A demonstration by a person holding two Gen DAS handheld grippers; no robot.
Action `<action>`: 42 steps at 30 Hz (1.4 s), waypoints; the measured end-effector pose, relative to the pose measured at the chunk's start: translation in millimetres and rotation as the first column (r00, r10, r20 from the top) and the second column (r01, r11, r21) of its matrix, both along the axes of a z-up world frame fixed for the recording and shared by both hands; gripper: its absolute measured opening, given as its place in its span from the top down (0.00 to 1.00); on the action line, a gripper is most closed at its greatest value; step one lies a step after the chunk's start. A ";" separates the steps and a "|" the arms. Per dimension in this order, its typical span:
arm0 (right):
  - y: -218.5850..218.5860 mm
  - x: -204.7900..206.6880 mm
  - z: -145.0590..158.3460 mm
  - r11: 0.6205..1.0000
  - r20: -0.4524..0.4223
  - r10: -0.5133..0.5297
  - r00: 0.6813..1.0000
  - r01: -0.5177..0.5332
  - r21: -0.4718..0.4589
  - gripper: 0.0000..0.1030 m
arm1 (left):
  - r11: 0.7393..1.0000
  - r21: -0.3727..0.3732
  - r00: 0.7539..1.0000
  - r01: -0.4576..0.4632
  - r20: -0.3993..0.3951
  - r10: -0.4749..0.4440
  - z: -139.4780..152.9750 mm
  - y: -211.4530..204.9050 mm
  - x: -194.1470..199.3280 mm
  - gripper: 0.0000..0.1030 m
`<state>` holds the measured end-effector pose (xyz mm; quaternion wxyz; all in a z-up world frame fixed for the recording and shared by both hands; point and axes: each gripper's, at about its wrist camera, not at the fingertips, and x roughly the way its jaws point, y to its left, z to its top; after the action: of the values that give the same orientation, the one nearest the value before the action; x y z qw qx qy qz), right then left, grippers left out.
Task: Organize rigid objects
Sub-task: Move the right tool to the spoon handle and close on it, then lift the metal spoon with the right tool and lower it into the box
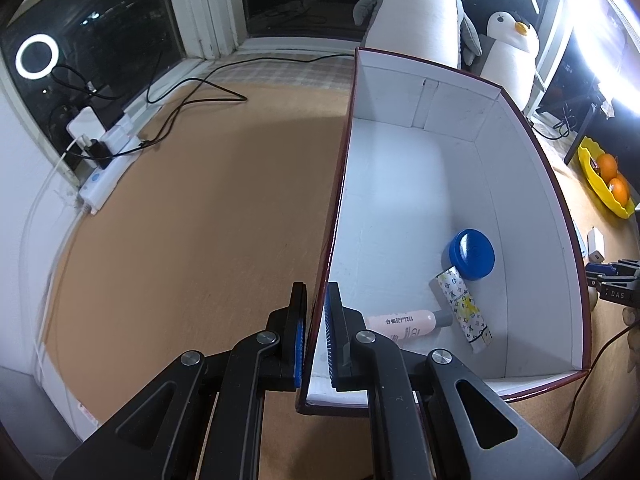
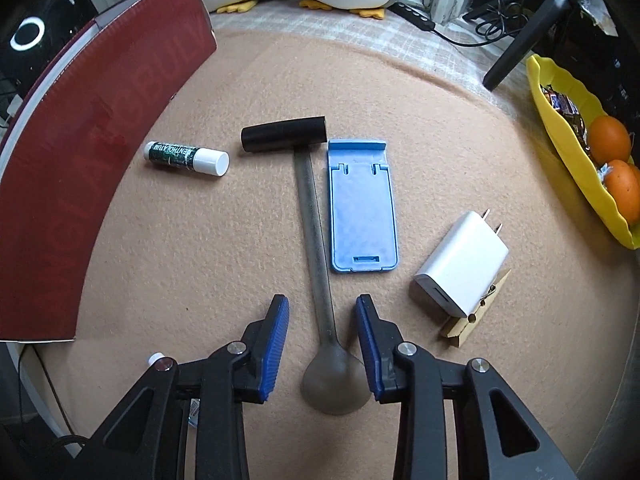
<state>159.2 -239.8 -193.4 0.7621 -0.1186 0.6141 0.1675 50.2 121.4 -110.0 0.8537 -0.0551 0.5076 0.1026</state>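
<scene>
My left gripper is shut on the left wall of a box, dark red outside and white inside. In the box lie a blue round jar, a patterned tube and a pink bottle. My right gripper points down at the tan mat and stands open. Its pads straddle the grey handle of a small black-headed hammer near its round end, with a gap on each side. Beside the hammer lie a blue phone stand, a green lip balm, a white charger and a wooden clothespin.
The box's red outer wall curves along the left of the right wrist view. A yellow tray with oranges sits at the right. Plush penguins stand behind the box. A power strip and cables lie at the far left.
</scene>
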 end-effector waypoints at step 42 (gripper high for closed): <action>-16.0 -30.7 55.5 0.989 0.047 -0.093 0.995 0.087 0.120 0.94 | 0.999 -0.026 1.000 0.022 0.022 -0.022 0.4 2.5 0.3 0.93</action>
<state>128.5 -255.8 -137.9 0.7904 -0.0499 0.5875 0.1659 50.5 123.9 -109.5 0.8595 -0.0617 0.5001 0.0860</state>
